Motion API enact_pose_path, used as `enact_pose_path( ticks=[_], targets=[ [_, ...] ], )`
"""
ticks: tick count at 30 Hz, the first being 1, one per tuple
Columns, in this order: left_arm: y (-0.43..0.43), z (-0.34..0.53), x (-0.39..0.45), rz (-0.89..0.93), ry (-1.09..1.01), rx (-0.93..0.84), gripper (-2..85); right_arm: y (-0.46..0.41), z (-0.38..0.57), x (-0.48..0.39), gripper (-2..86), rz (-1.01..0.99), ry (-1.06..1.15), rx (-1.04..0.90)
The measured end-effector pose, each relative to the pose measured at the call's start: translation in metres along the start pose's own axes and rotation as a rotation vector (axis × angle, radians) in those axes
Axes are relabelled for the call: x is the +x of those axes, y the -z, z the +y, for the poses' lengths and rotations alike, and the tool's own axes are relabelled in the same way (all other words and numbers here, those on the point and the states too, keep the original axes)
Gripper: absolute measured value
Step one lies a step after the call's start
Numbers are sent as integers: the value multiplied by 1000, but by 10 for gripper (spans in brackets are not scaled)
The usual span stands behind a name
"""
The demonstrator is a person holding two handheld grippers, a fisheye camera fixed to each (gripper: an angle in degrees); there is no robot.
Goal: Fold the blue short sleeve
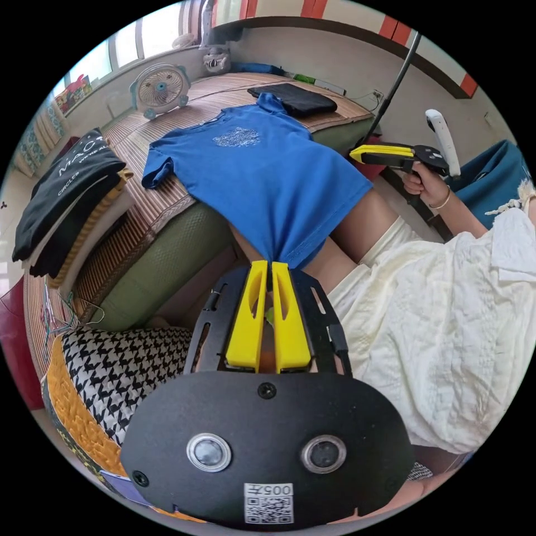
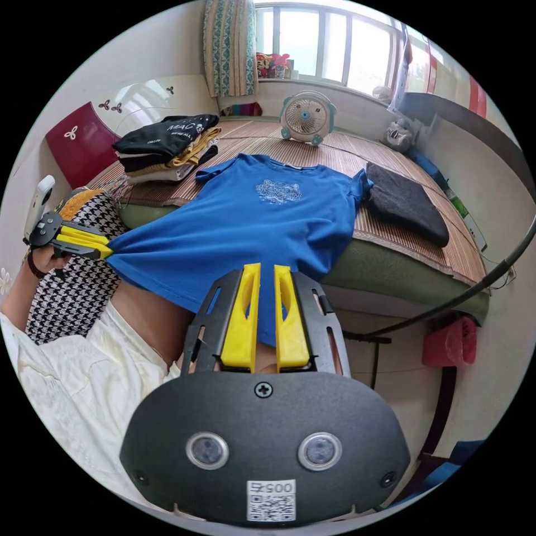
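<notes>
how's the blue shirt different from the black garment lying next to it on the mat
The blue shirt is spread open, print up; the black garment is folded into a compact rectangle. The blue shirt's hem hangs off the bed edge, pinched by the left gripper and right gripper; the black garment lies wholly on the bamboo mat, untouched. Both lie on that mat.

Soft daylight is coming in through the window (image 2: 312, 50), which is blowing out to near white in the right gripper view and is glowing pale at the upper edge of the left gripper view, and it is lighting the room evenly and brightly with only faint shadows lying under the stacked clothes (image 2: 167, 148). Both pictures are staying sharp across the middle, while the fisheye lens is bending straight lines near the rim and is squeezing everything into a circle ringed by black.
</notes>
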State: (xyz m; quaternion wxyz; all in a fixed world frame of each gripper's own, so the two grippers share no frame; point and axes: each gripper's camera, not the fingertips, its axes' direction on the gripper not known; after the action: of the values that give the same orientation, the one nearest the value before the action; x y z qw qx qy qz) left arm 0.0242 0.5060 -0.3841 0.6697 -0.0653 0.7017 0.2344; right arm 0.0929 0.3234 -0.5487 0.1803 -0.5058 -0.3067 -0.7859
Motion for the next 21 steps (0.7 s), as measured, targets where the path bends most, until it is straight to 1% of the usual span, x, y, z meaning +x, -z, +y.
enact_pose_path(
  ticks=[4,11,14,17,21],
  targets=[
    [-15,3,2,-16,25,-45,13,-4,-10,-2,39,-7,2,10],
    [-8,16,-11,1,85,-37,9,-25,-12,-1,34,-14,-9,-67],
    [5,26,-21,-65,125,-28,-1,-23,-7,4,34,-28,-34,-50],
    [12,27,-21,-102,140,17,-3,-24,-7,6,35,-33,-38,-46],
    [12,7,-12,-121,131,119,5,-24,-9,2,36,-23,-38,-49]
  ],
)
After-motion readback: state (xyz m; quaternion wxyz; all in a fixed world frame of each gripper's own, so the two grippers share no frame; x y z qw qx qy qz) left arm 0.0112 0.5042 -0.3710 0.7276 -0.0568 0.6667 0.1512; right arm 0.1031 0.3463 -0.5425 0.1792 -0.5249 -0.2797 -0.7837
